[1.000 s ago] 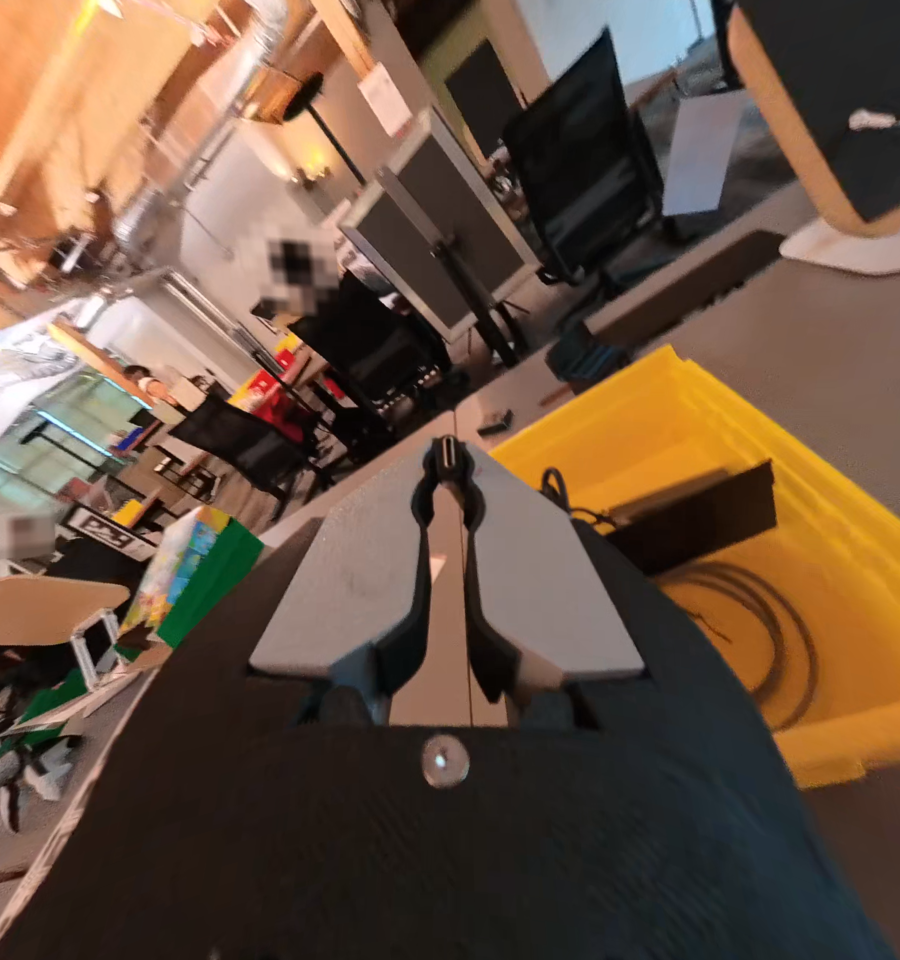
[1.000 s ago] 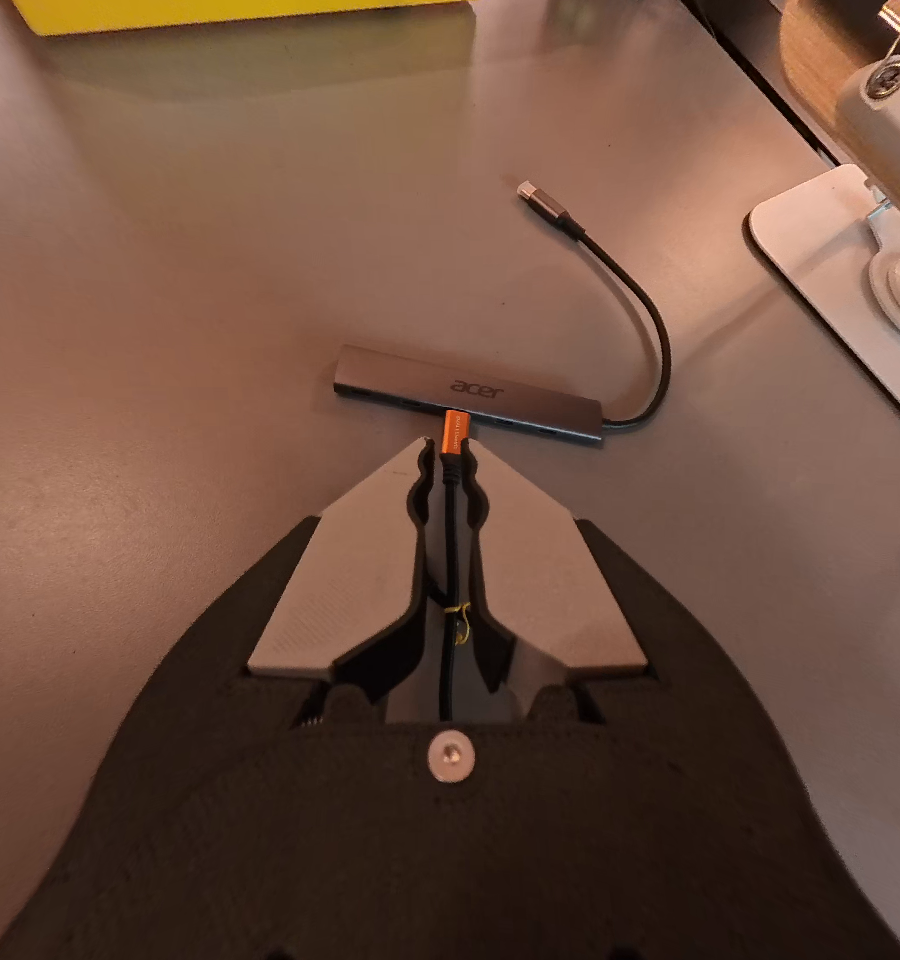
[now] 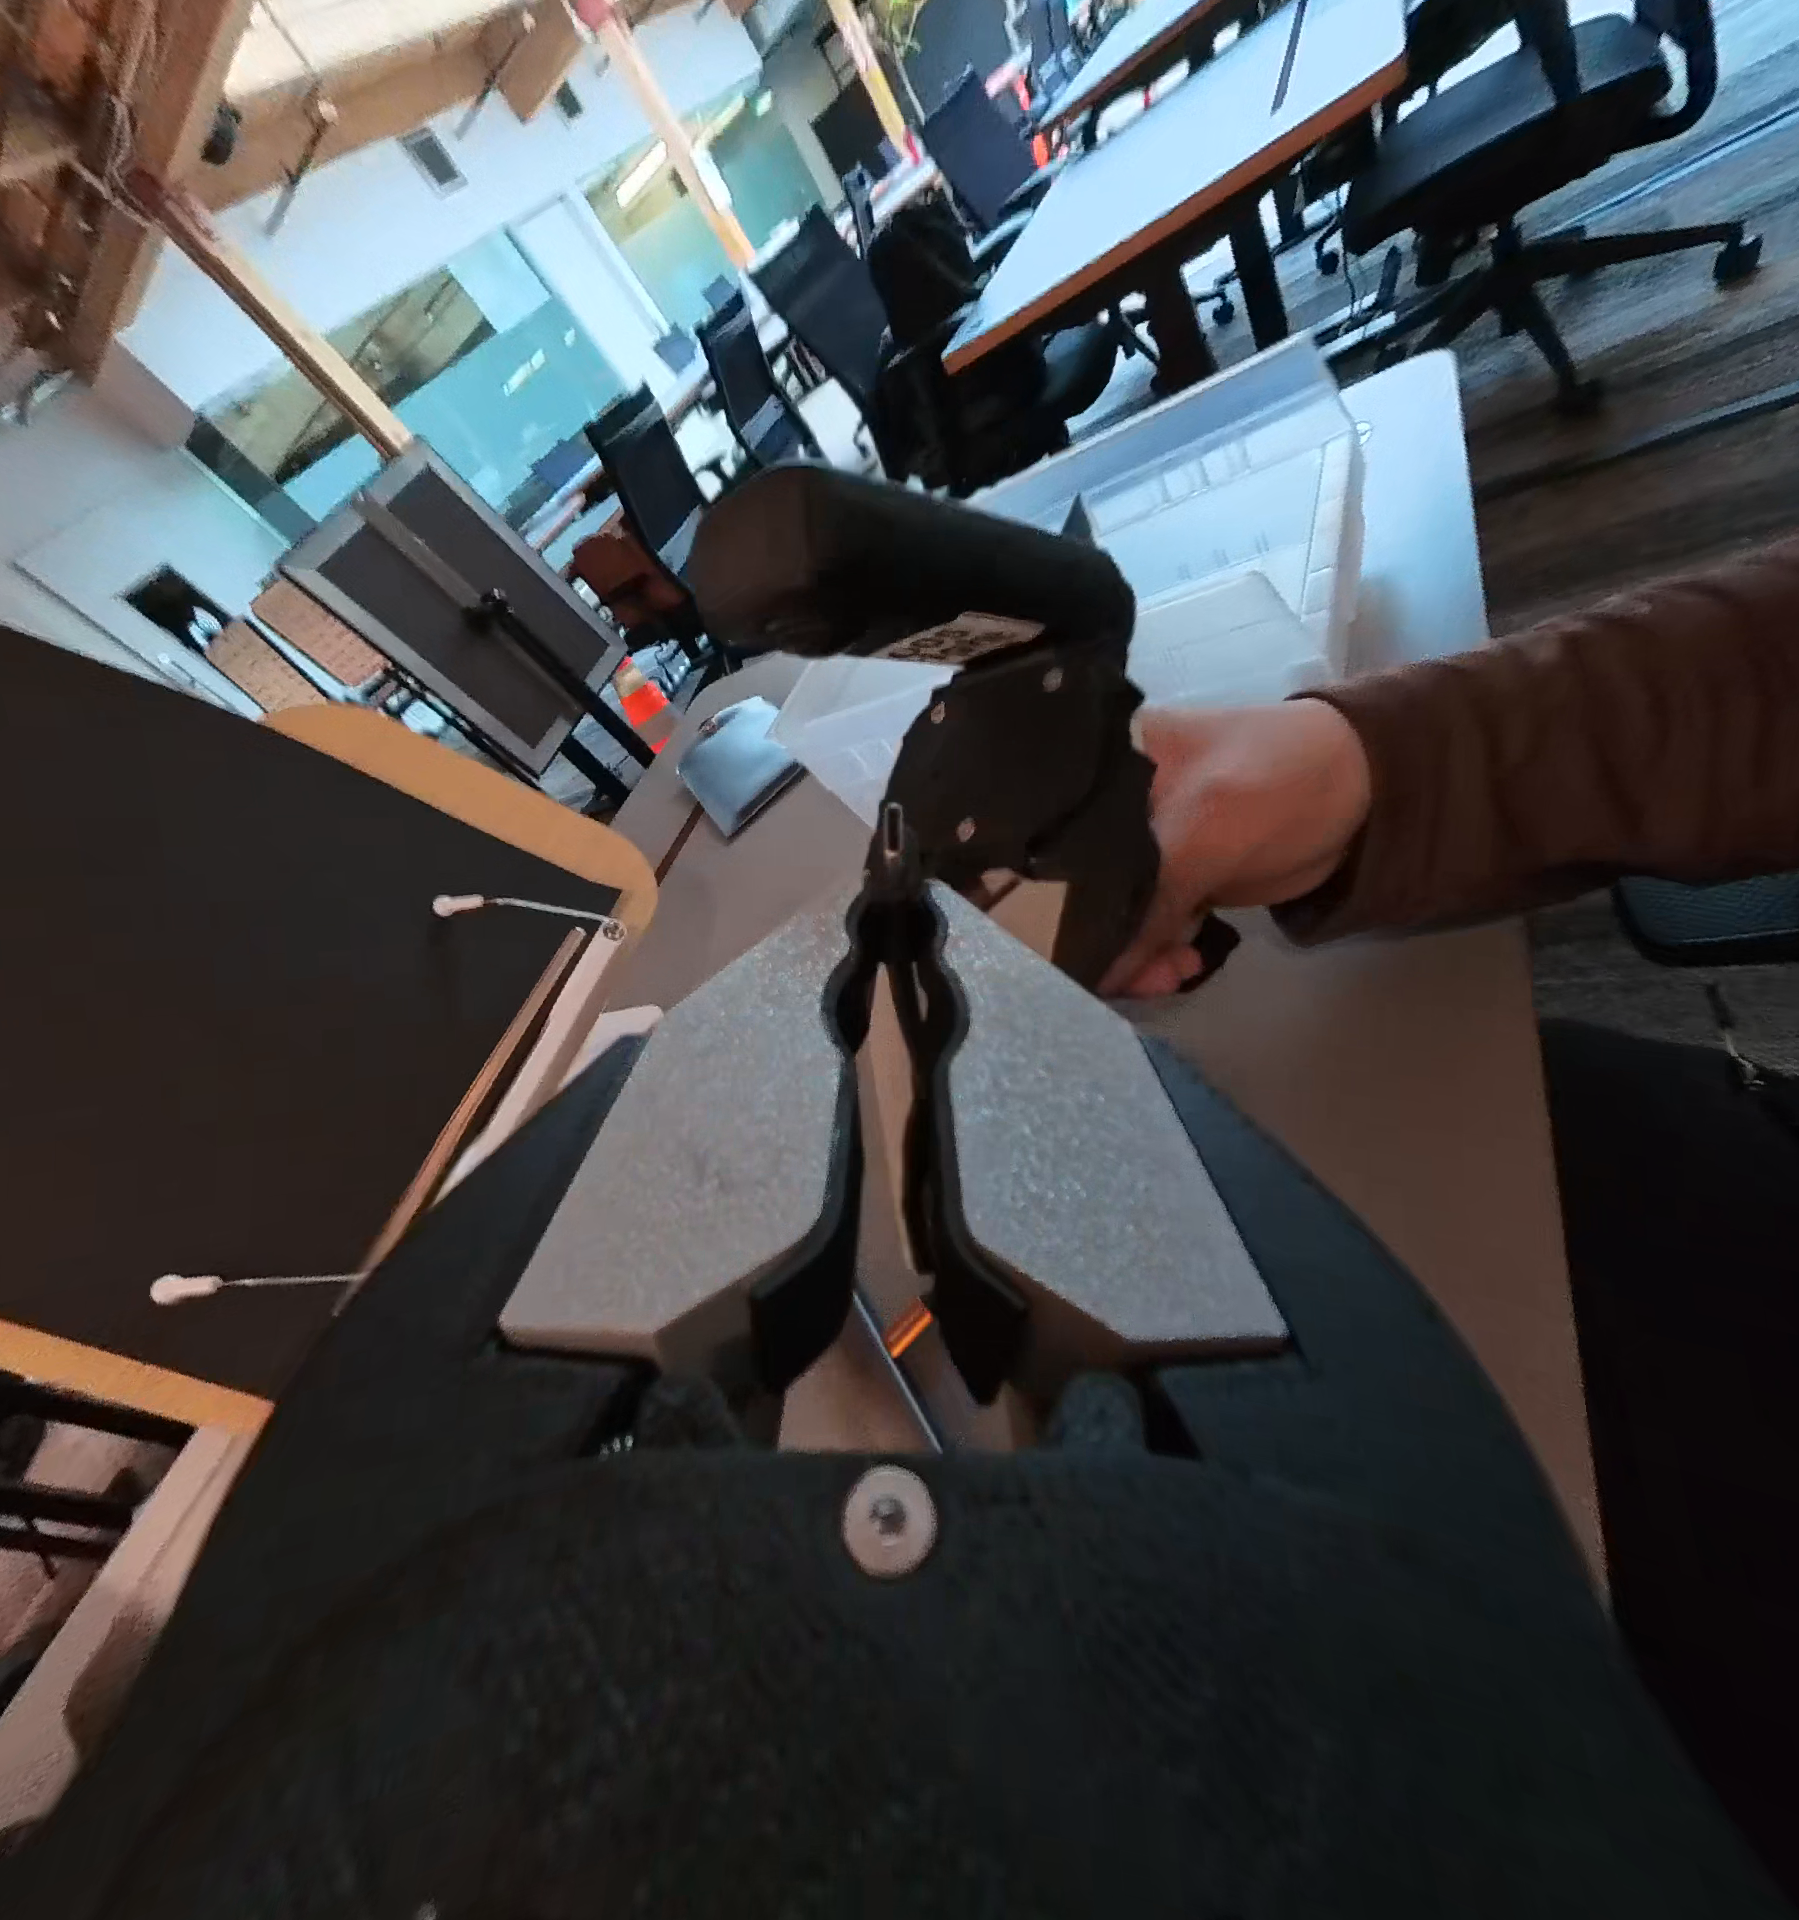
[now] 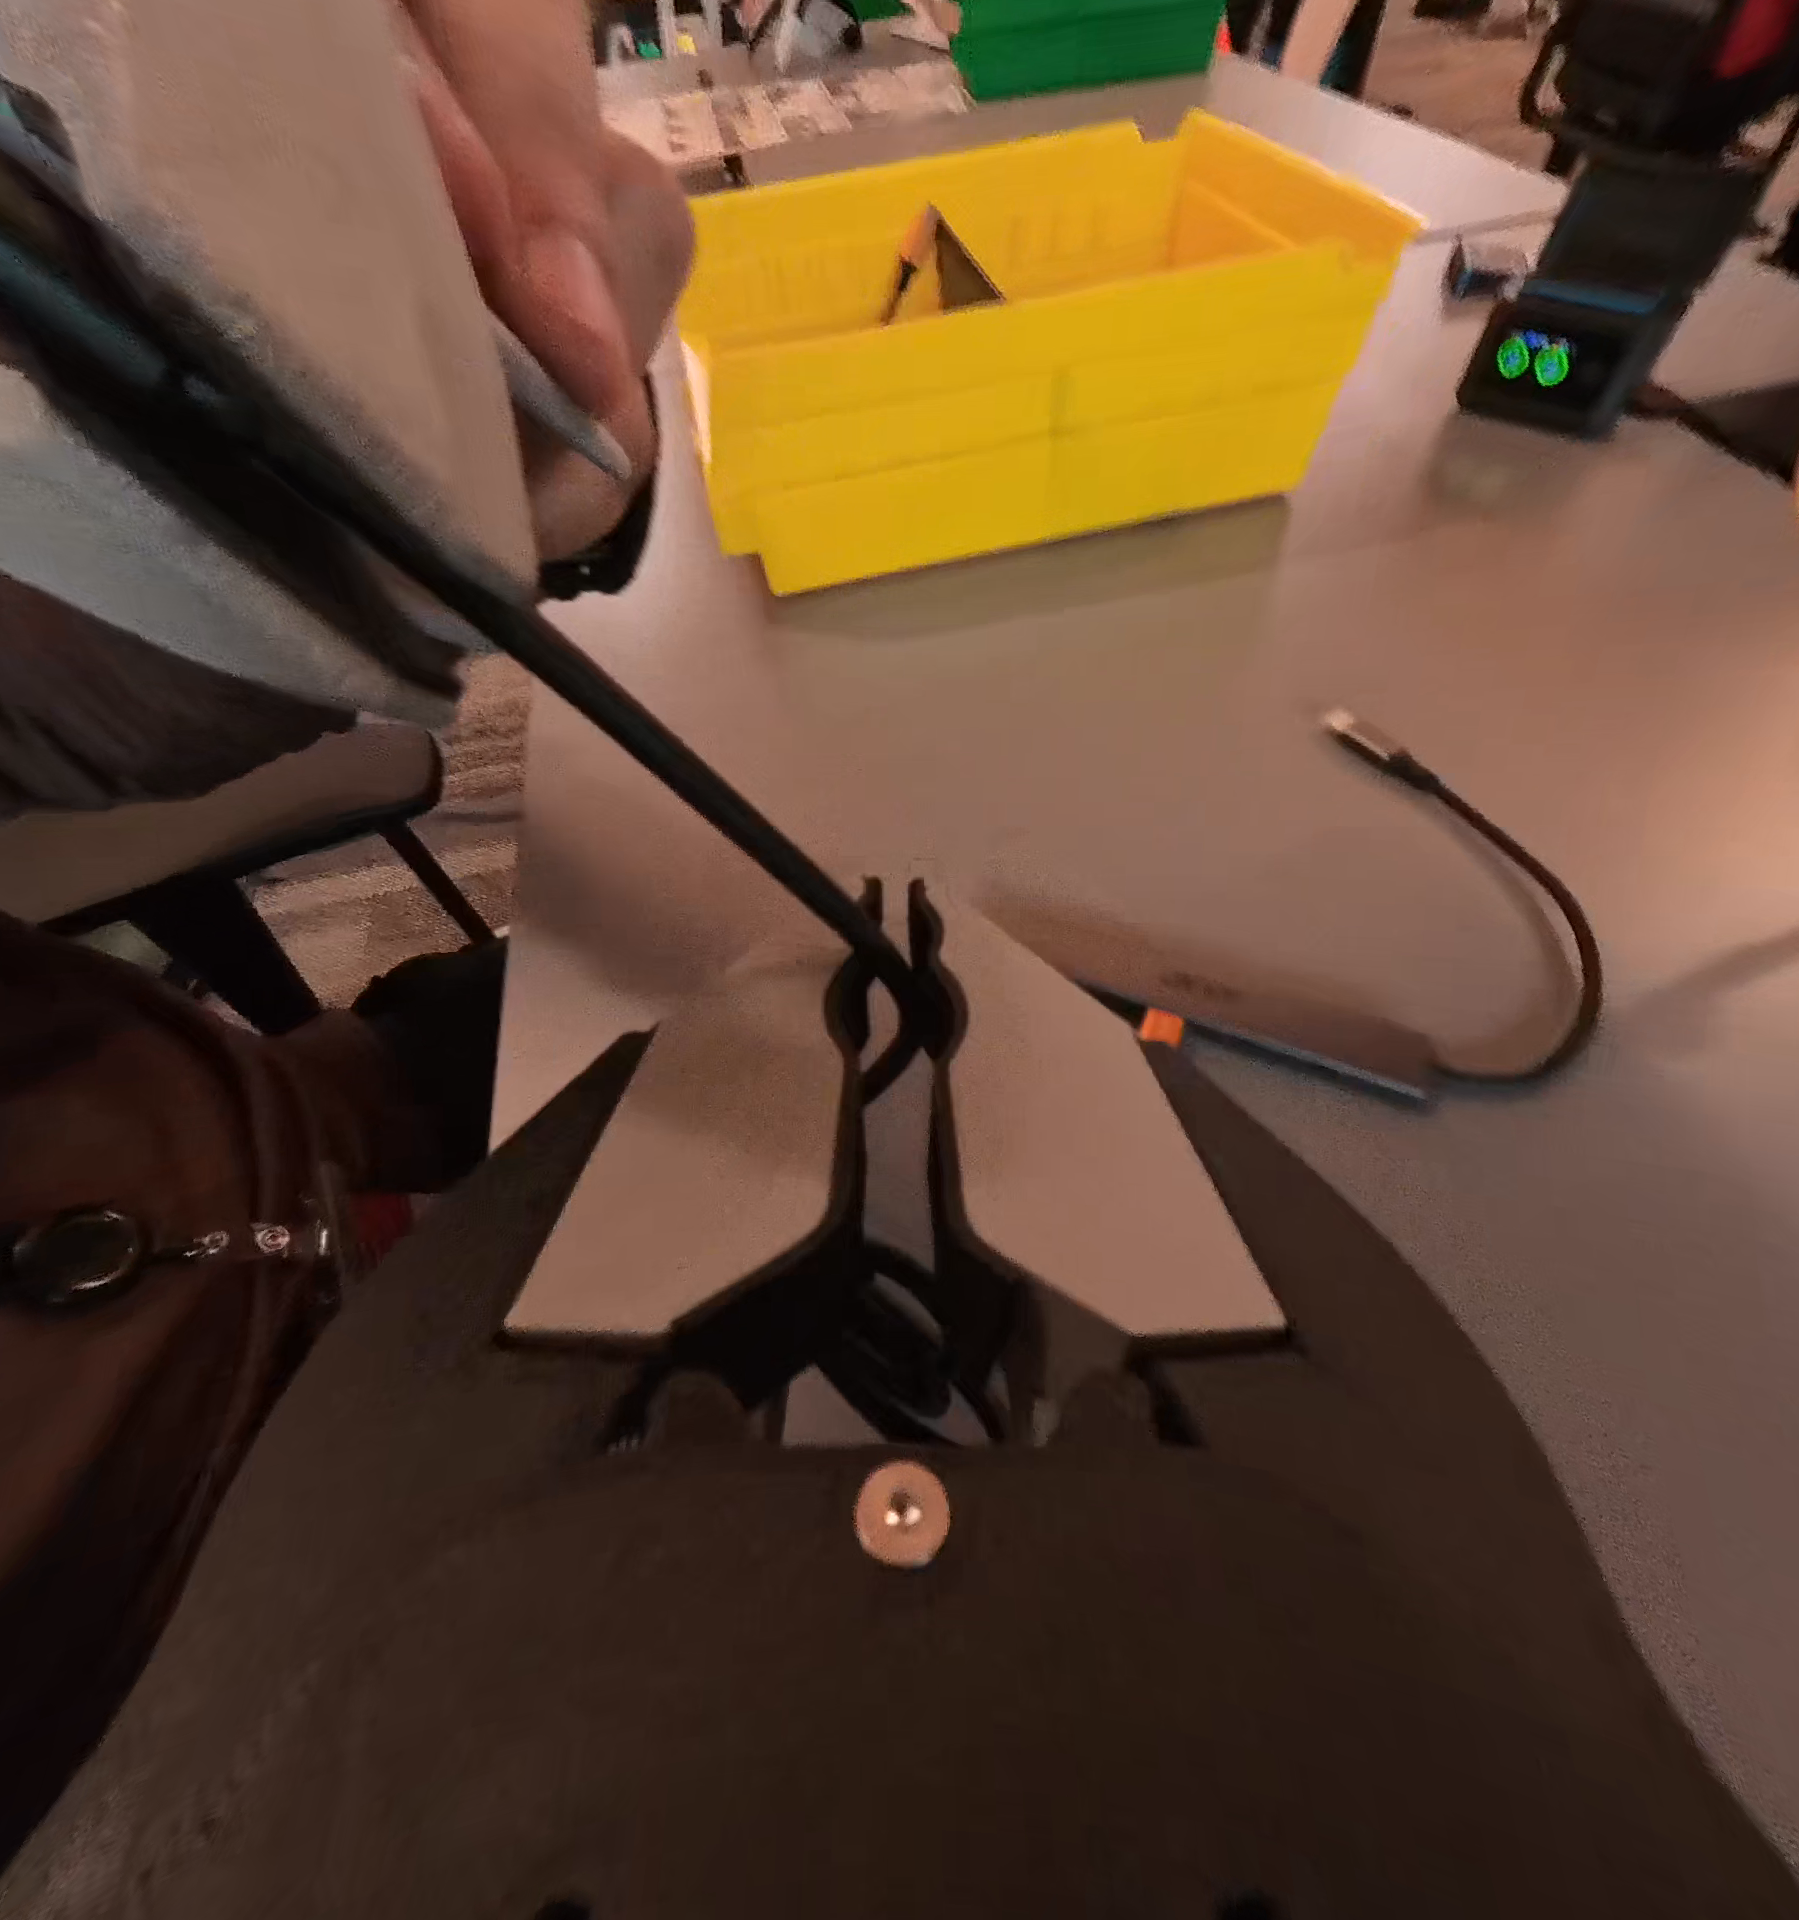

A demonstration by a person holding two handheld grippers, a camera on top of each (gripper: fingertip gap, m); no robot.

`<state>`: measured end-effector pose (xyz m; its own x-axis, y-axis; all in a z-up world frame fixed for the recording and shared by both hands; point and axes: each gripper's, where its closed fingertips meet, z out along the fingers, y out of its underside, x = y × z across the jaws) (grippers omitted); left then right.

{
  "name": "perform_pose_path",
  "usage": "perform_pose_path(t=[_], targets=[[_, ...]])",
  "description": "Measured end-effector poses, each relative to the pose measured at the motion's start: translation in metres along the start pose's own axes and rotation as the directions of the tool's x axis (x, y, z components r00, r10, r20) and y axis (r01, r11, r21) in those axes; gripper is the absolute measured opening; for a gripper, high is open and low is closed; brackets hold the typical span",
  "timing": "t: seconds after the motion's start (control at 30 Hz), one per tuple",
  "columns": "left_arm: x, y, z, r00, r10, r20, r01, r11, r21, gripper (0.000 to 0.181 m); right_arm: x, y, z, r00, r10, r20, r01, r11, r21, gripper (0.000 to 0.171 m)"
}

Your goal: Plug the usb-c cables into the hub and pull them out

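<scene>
- The table carried a yellow bin at its far side.
- The hub lay on the table nearer than the bin, an orange plug seated in its near edge; its own lead curved right.
- The left gripper had fingers pressed together, pinching a USB-C plug that stood clear of the tips.
- The right gripper had fingers nearly together, pinching a black cable that ran up and left, away from the hub.
</scene>
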<state>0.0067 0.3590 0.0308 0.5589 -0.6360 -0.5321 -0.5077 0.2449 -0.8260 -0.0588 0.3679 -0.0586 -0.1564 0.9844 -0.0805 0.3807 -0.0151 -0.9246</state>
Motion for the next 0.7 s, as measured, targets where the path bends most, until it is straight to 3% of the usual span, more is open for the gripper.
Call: perform_pose_path(t=[0.03,0.17,0.27,0.43,0.53,0.7], targets=[[-0.005,0.005,0.002,0.999,-0.030,0.019,0.031,0.999,-0.018,0.003,0.005,0.004,-0.002,1.000,0.013,-0.013,-0.013,1.000,-0.020,0.000],[-0.029,0.037,-0.004,0.968,-0.214,0.128,0.229,0.967,-0.114,0.013,0.030,0.006,-0.015,0.987,0.095,-0.128,-0.098,0.995,-0.020,0.000],[-0.024,0.063,-0.015,0.939,-0.310,0.149,0.333,0.928,-0.170,0.049,0.039,-0.005,-0.031,0.968,0.219,-0.125,-0.212,0.975,0.065,0.000],[0.038,0.092,-0.003,0.926,-0.377,-0.023,0.357,0.894,-0.269,0.078,0.043,-0.017,-0.045,0.940,0.337,-0.061,-0.323,0.932,0.165,0.000],[0.045,0.102,0.009,0.944,-0.330,-0.002,0.318,0.911,-0.263,0.058,0.035,-0.018,-0.040,0.940,0.339,-0.024,-0.332,0.930,0.156,0.000],[0.068,0.097,0.018,0.933,-0.343,-0.112,0.310,0.920,-0.238,0.032,0.025,-0.022,-0.037,0.943,0.334,0.004,-0.330,0.931,0.155,0.000]])
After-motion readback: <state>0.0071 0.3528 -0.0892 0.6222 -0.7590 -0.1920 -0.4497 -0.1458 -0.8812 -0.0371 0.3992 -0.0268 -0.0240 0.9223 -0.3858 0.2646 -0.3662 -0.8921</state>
